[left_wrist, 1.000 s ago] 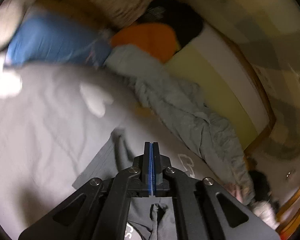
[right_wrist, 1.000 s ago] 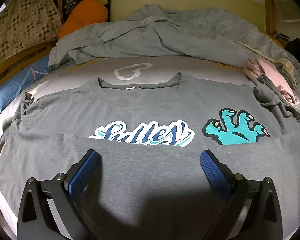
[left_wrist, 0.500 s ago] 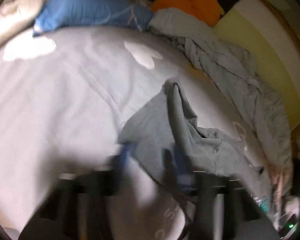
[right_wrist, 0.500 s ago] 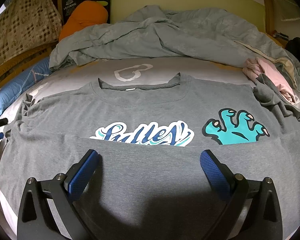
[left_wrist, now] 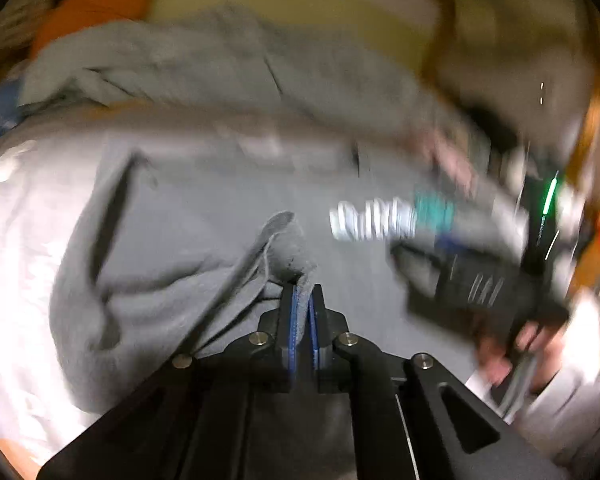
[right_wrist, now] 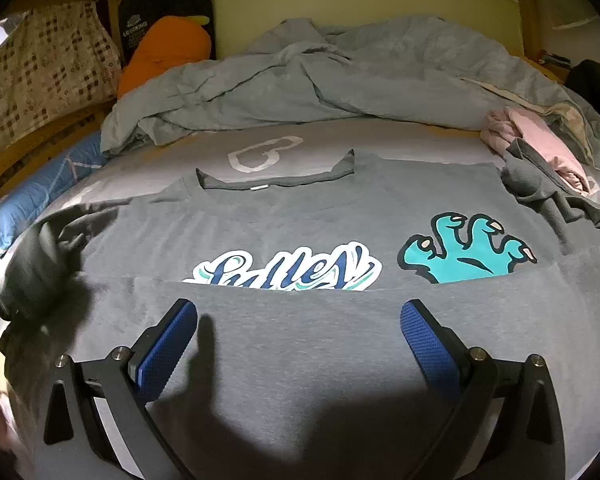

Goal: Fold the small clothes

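Swung round since the earlier frame, the left gripper point(left_wrist: 303, 300) now faces across the bed toward the headboard, carrying a gathered sleeve or side edge of the grey T-shirt point(right_wrist: 300, 360) inward with it; its view is heavily smeared. Left jaws: nearly closed, blue pads pinching a bunched fold of the grey cloth, which rises in a small peak just ahead of the tips. Right gripper point(right_wrist: 299, 320): unmoved, jaws spread wide, nothing between them, hovering low over the folded-up lower part of the shirt. Grey T-shirt: spread front-up on the grey bedsheet point(right_wrist: 340, 140), collar toward the headboard, hem folded up so that it covers the bottom of the blue script print point(right_wrist: 284, 270) and the teal hand print point(right_wrist: 466, 254). A dark blurred shape at the shirt's left edge in the right view is probably the left gripper with its cloth. Crumpled pale grey-blue duvet point(right_wrist: 340, 76): heaped beyond the collar. Orange plush cushion point(right_wrist: 164, 56): against the headboard, left. Blue pillow point(right_wrist: 44, 196): left edge of the bed. Pink garment point(right_wrist: 540, 148): bundled at the right, beside the shirt's right sleeve. Person's hand point(left_wrist: 516, 348): gripping the right gripper's handle, seen blurred in the left view.
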`<action>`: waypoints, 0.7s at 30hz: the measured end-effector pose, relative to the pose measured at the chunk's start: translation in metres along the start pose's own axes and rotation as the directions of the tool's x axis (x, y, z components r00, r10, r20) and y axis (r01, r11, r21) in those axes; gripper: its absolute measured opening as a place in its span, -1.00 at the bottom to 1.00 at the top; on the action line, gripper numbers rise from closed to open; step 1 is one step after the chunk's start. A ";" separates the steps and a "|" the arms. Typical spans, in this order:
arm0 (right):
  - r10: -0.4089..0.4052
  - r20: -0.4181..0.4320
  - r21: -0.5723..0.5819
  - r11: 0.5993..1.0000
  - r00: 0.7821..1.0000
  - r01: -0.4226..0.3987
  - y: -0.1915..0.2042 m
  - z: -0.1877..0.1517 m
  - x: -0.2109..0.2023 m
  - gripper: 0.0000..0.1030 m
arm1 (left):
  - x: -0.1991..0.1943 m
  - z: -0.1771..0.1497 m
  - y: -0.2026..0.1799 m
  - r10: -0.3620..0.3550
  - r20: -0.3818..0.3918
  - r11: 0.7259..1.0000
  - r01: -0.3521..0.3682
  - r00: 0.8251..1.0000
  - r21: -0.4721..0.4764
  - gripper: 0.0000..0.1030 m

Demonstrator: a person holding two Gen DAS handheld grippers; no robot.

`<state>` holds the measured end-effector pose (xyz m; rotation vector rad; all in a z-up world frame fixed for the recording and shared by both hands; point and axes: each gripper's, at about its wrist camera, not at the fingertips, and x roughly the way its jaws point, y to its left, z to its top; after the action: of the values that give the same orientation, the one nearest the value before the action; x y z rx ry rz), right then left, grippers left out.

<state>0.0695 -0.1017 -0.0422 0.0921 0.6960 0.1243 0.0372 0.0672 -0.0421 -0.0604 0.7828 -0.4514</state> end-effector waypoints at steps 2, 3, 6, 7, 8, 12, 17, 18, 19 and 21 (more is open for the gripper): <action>0.016 -0.014 0.003 1.000 1.000 -0.016 -0.001 0.001 0.002 0.98 | 0.004 -0.003 -0.012 0.059 0.006 0.997 -0.060 0.998 0.045 -0.81; 0.021 -0.014 0.007 1.000 1.000 -0.021 -0.002 0.001 0.002 0.98 | -0.002 -0.001 -0.014 0.043 0.022 0.998 -0.044 0.999 0.052 -0.58; 0.037 0.004 0.024 0.999 0.999 -0.037 -0.005 0.000 -0.002 0.98 | -0.032 0.006 -0.012 -0.020 0.134 0.999 0.015 0.991 0.035 0.20; 0.044 0.007 0.029 0.999 0.999 -0.044 -0.006 0.000 -0.003 0.98 | -0.042 0.007 -0.011 -0.025 0.181 0.999 0.019 0.983 0.035 0.39; 0.049 0.008 0.035 0.998 0.999 -0.049 -0.007 0.000 -0.003 0.98 | -0.053 0.009 -0.009 -0.010 0.228 0.999 0.002 0.974 0.039 0.47; 0.053 0.006 0.043 0.998 0.999 -0.053 -0.008 0.000 -0.002 0.98 | -0.086 0.021 0.015 0.004 0.376 0.999 0.013 0.926 -0.044 0.65; 0.081 0.077 0.013 0.997 0.994 -0.083 -0.002 -0.001 -0.016 0.91 | -0.096 0.023 0.079 0.190 0.355 0.934 -0.058 0.915 -0.352 0.68; 0.105 0.125 -0.028 0.994 0.987 -0.102 0.004 -0.001 -0.028 0.90 | -0.089 0.024 0.098 0.232 0.270 0.902 -0.103 0.934 -0.419 0.65; 0.128 0.159 -0.068 0.991 0.979 -0.119 0.014 -0.002 -0.039 0.90 | -0.087 0.022 0.116 0.244 0.222 0.870 -0.112 0.944 -0.480 0.54; 0.249 0.184 -0.146 0.964 0.951 -0.224 0.042 -0.004 -0.060 0.86 | -0.098 0.011 0.151 0.218 0.236 0.795 -0.032 0.947 -0.606 0.48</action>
<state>0.0172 -0.0685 -0.0020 0.0687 0.4716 0.3837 0.0398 0.2426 -0.0018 -0.6533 0.6006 -0.0440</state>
